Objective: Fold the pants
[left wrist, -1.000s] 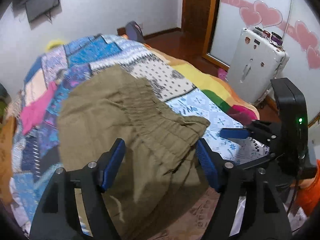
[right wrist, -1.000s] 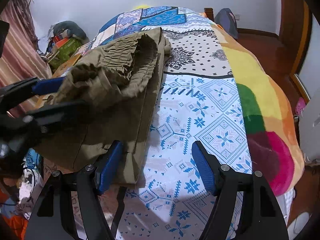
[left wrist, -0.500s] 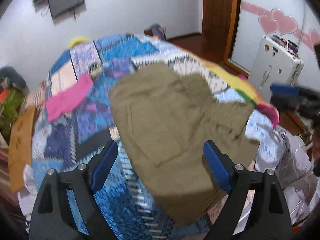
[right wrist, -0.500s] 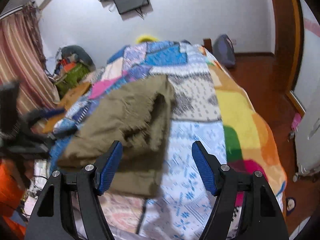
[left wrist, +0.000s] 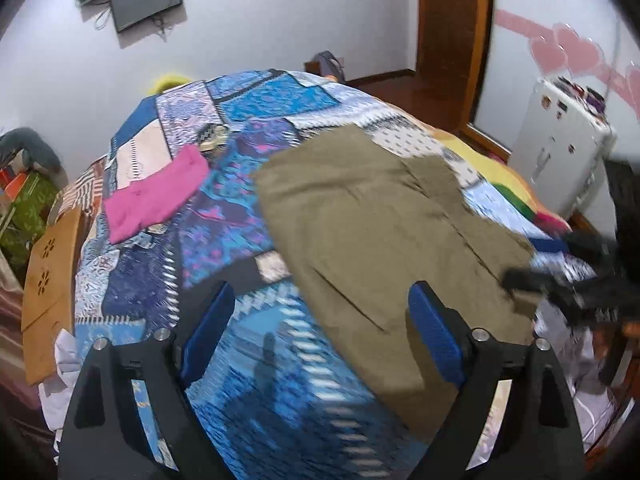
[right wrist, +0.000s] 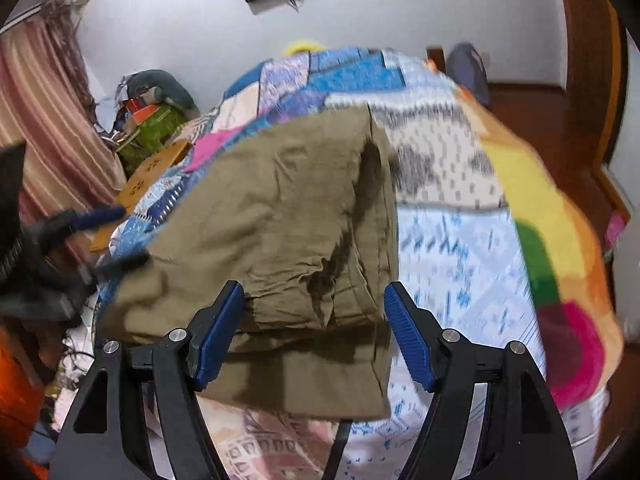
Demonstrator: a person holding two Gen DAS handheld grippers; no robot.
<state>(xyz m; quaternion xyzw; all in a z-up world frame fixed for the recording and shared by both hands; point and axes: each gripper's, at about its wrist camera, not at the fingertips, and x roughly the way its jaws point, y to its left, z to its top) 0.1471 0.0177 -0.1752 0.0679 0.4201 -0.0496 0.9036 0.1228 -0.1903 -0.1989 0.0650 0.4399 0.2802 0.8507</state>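
— Where are my claws?
— My left claw and right claw both hang spread, holding nothing. The pants lie folded on the bed just ahead of the right claw, off to the right of the left.
— Next?
— I'd pinch both near corners together, lift evenly, and lay the fold flat.

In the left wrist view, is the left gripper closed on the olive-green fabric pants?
No: the left gripper has its blue-padded jaws spread wide above the patchwork bedspread, and the olive-green fabric pants lie loose beyond them, unclamped.
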